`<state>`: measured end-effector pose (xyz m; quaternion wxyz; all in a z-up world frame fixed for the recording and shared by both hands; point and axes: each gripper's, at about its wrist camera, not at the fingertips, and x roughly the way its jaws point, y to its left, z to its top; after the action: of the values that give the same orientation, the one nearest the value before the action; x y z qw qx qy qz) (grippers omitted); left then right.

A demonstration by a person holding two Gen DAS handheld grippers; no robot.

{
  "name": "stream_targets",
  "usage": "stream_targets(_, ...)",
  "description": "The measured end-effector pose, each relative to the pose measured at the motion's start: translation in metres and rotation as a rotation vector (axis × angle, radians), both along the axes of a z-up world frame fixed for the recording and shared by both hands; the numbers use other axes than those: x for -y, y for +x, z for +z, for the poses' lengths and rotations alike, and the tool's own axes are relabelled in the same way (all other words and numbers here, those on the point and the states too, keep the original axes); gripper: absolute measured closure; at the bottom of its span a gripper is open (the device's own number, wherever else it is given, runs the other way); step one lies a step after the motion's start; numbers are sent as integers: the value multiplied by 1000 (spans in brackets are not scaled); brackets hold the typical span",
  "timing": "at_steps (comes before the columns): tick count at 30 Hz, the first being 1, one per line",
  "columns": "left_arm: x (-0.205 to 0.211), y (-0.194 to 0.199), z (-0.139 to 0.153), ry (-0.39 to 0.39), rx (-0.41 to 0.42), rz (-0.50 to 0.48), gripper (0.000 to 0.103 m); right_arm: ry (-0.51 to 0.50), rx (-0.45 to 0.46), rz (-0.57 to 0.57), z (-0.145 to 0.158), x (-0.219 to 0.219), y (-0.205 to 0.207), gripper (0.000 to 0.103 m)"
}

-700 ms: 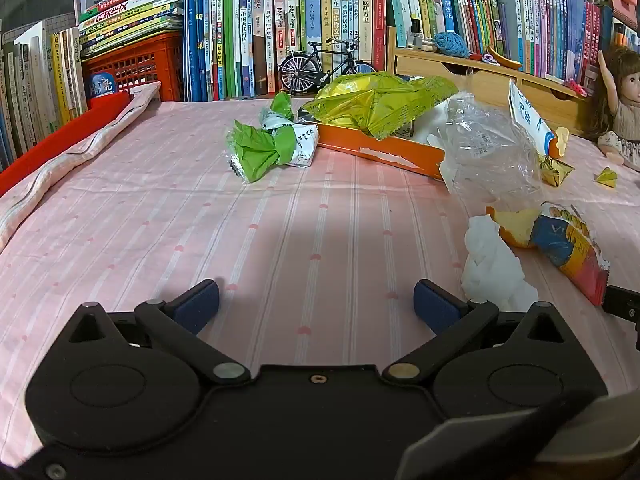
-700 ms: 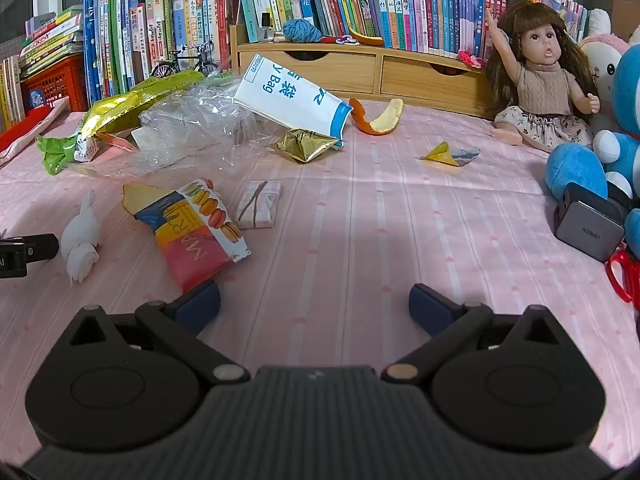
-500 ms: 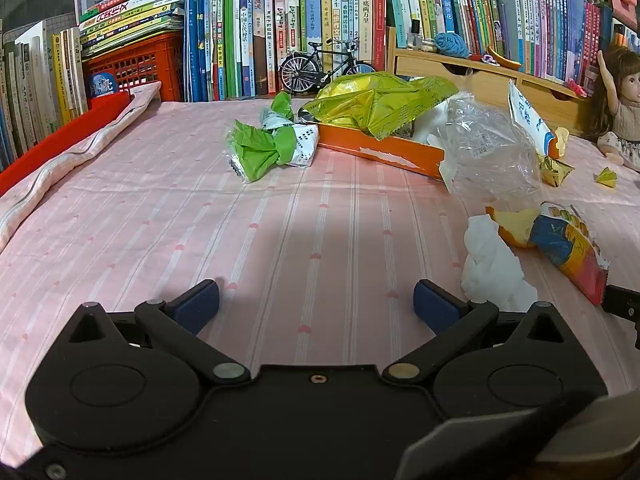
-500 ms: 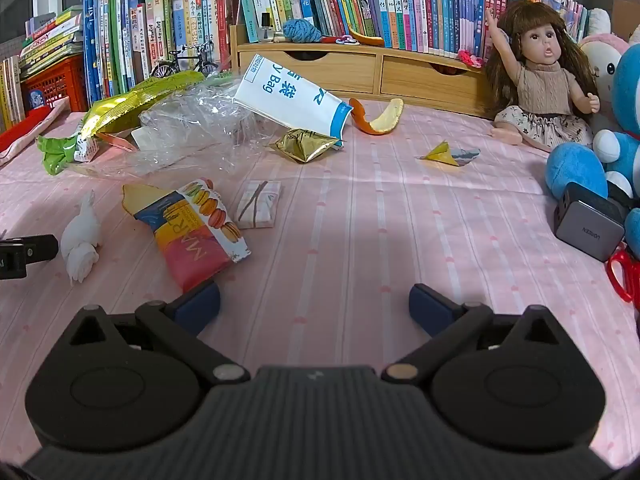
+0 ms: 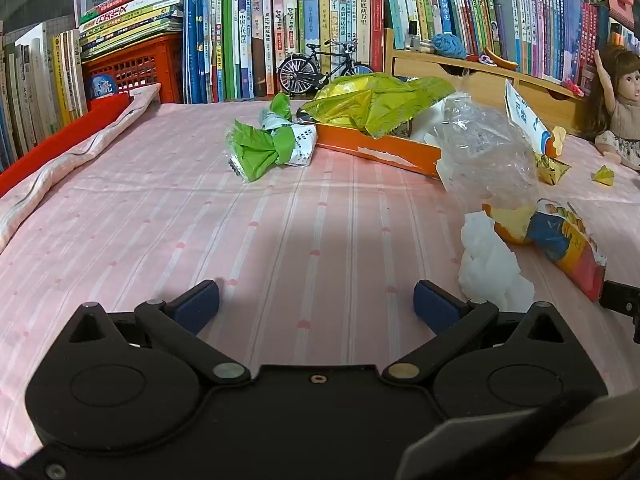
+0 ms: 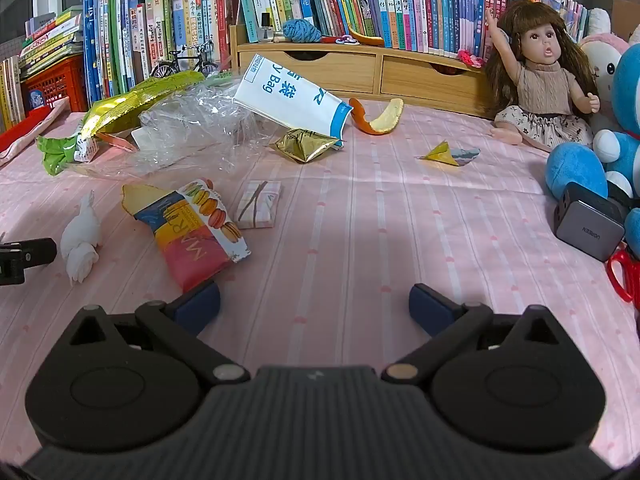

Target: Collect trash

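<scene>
Right, the trash is scattered across the pink striped bedspread (image 6: 360, 240), and the nearest piece to me is the macaron snack wrapper (image 6: 192, 232). Taking that wrapper as my landmark: the crumpled white tissue (image 6: 82, 236) sits just to its left, a small folded pink packet (image 6: 258, 204) just to its right, and behind it lie the clear plastic bag (image 6: 192, 132), the white bag with blue print (image 6: 292, 100) and the gold foil wrapper (image 6: 306, 146). Further behind and to the left there's the yellow-green snack bag (image 5: 376, 100) on the orange box (image 5: 380, 148), with the green wrapper (image 5: 268, 148) beside it.

Now the relation that counts, I'd say: the wrapper's long axis runs diagonally, its red near end pointing almost at the left finger of my right claw (image 6: 314, 306). That claw is wide open, empty, angled down at the bedspread. My left claw (image 5: 316, 306) is equally spread and empty; from it the wrapper lies off to the right, past the tissue. So my right hand is the closer one, needing a short shift left and forward.
</scene>
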<state>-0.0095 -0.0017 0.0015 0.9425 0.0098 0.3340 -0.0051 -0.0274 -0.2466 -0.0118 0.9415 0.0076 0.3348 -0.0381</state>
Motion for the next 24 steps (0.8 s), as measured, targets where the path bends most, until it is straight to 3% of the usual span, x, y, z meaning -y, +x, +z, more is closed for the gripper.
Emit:
stream_targets(9, 11, 34, 1, 16, -38, -53, 0, 0, 0, 0, 0, 0, 0, 0)
stream_targets(24, 14, 38, -1, 10, -19, -65, 0, 0, 0, 0, 0, 0, 0, 0)
